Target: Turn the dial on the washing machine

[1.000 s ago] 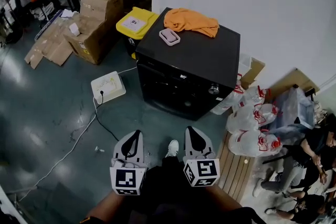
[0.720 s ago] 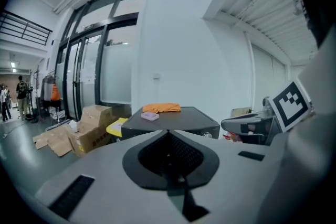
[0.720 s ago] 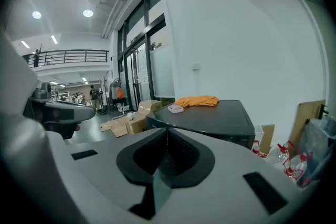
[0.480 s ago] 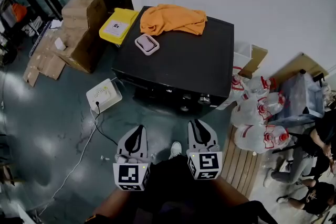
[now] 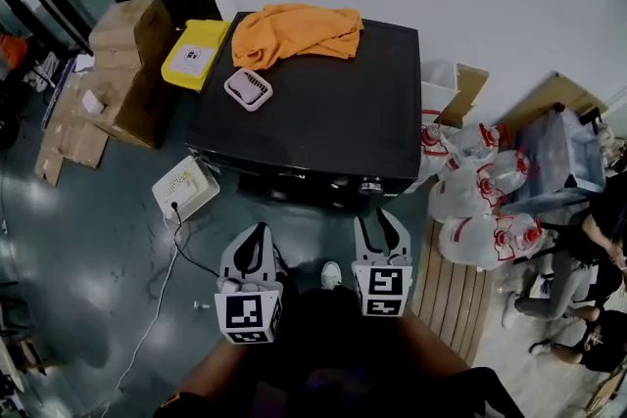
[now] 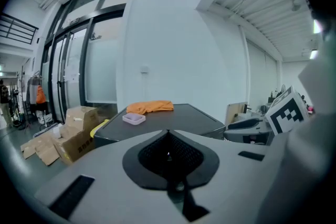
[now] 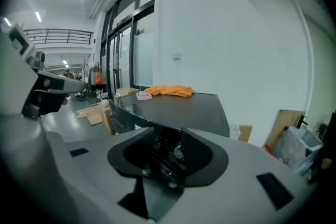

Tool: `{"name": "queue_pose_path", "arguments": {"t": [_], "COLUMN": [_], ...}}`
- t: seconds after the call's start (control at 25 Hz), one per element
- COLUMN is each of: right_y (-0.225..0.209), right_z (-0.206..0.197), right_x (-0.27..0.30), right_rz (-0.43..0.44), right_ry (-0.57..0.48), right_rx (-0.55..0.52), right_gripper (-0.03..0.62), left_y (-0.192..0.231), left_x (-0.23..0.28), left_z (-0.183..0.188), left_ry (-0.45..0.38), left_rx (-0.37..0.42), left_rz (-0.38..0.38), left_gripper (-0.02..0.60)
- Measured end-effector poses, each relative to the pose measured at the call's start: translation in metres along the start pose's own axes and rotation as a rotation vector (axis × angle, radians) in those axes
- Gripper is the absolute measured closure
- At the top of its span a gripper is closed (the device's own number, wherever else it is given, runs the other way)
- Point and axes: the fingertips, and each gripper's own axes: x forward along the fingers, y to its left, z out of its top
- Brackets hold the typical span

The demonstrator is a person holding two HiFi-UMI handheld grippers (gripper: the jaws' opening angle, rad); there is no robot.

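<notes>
The black washing machine (image 5: 323, 117) stands against the white wall, seen from above. Its silver dial (image 5: 370, 185) sits on the front panel near the right corner. An orange cloth (image 5: 297, 28) and a small pink tray (image 5: 248, 89) lie on its top. My right gripper (image 5: 380, 224) hovers just short of the dial, its jaws opening with nothing between them. In the right gripper view the dial (image 7: 178, 151) shows through the gap of that gripper (image 7: 168, 150). My left gripper (image 5: 257, 238) is shut and empty, before the machine's front. Its closed jaws (image 6: 168, 138) point over the machine top (image 6: 178, 117).
Cardboard boxes (image 5: 118, 64) and a yellow-lidded bin (image 5: 193, 54) stand left of the machine. A white box (image 5: 184, 188) with a cable lies on the floor at front left. Plastic bags (image 5: 480, 201), a wooden pallet (image 5: 446, 294) and seated people (image 5: 588, 279) fill the right.
The view has come closer to the washing machine, now seen more from above. Both grippers are nearer its front. The right gripper's jaws have parted; the left stays shut.
</notes>
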Motion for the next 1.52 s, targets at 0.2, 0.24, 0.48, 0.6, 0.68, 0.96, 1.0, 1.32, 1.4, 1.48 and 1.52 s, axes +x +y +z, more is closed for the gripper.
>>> {"name": "queue_pose_path", "arguments": {"t": [0.2, 0.24, 0.48, 0.6, 0.68, 0.96, 1.0, 1.32, 1.4, 1.48, 1.52], "right_y": [-0.007, -0.007, -0.013, -0.017, -0.020, -0.035, -0.038, -0.044, -0.045, -0.046, -0.046], "right_z": [-0.013, -0.016, -0.033, -0.041, -0.045, -0.062, -0.063, -0.073, -0.074, -0.075, -0.075], "right_x": [0.022, 0.026, 0.056, 0.066, 0.073, 0.092, 0.094, 0.107, 0.109, 0.109, 0.109], "right_rz": [-0.080, -0.092, -0.141, -0.156, -0.164, -0.202, -0.205, -0.216, -0.219, -0.218, -0.215], "right_ry": [0.057, 0.071, 0.139, 0.164, 0.182, 0.243, 0.247, 0.273, 0.281, 0.281, 0.278], "right_rx": [-0.020, -0.019, -0.017, -0.010, -0.012, -0.032, -0.033, -0.026, -0.012, 0.013, 0.032], "right_gripper": [0.378, 0.373, 0.326, 0.312, 0.307, 0.303, 0.301, 0.303, 0.315, 0.318, 0.319], "left_y": [0.012, 0.016, 0.031, 0.035, 0.037, 0.044, 0.043, 0.036, 0.036, 0.036, 0.035], "left_x": [0.029, 0.034, 0.065, 0.075, 0.082, 0.092, 0.093, 0.095, 0.096, 0.096, 0.096], "left_z": [-0.012, -0.014, -0.037, -0.050, -0.057, -0.066, -0.065, -0.060, -0.058, -0.055, -0.054], "left_ry": [0.016, 0.020, 0.067, 0.103, 0.124, 0.156, 0.156, 0.149, 0.147, 0.142, 0.139], "left_rx": [0.046, 0.056, 0.081, 0.069, 0.061, 0.067, 0.074, 0.118, 0.120, 0.122, 0.122], "left_rz": [-0.042, -0.046, -0.088, -0.109, -0.122, -0.127, -0.128, -0.136, -0.139, -0.141, -0.142], "left_gripper": [0.571, 0.571, 0.568, 0.473, 0.404, 0.319, 0.318, 0.318, 0.318, 0.318, 0.318]}}
